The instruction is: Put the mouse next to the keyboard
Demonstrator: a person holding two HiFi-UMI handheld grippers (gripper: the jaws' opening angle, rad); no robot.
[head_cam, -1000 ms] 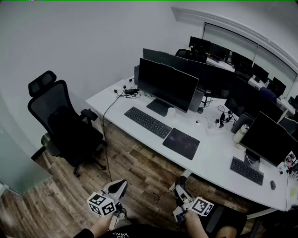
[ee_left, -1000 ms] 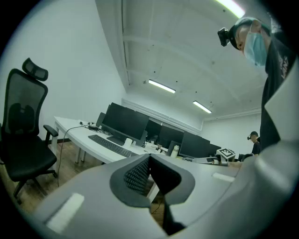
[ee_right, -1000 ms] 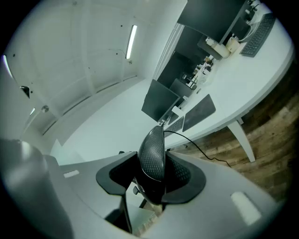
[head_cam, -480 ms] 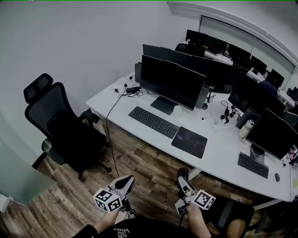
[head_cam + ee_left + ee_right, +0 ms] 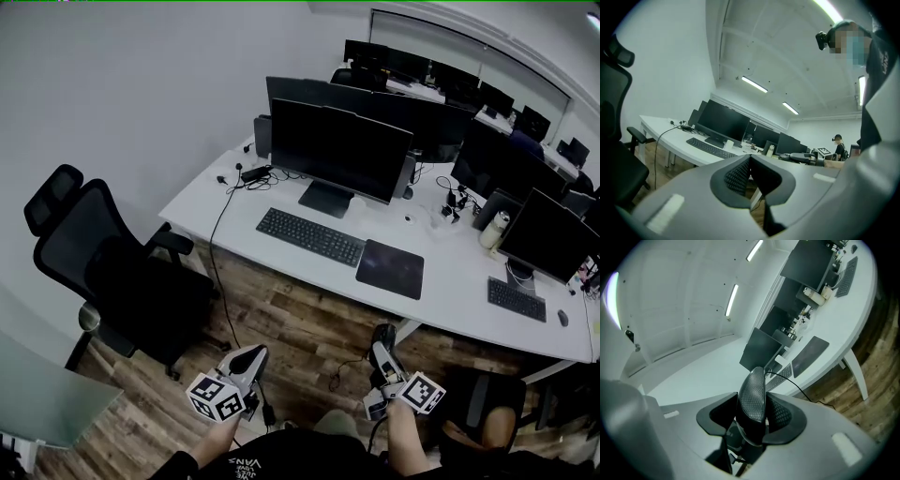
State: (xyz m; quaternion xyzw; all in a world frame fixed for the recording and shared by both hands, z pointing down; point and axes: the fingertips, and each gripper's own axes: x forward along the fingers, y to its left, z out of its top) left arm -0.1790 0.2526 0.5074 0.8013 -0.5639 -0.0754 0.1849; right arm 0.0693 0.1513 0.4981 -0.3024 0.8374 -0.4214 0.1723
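The right gripper view shows the right claw clamped on the mouse, a dark, mesh-textured shell held on edge between the pads. The head view shows only a dark shape at that claw's tip. In the left gripper view the left claw has its jaws pressed together with nothing between them. The head view places both claws near, over the wood floor, well apart from the white table. There the keyboard lies before a monitor, with a dark mouse pad just right of it. An office chair stands at the left.
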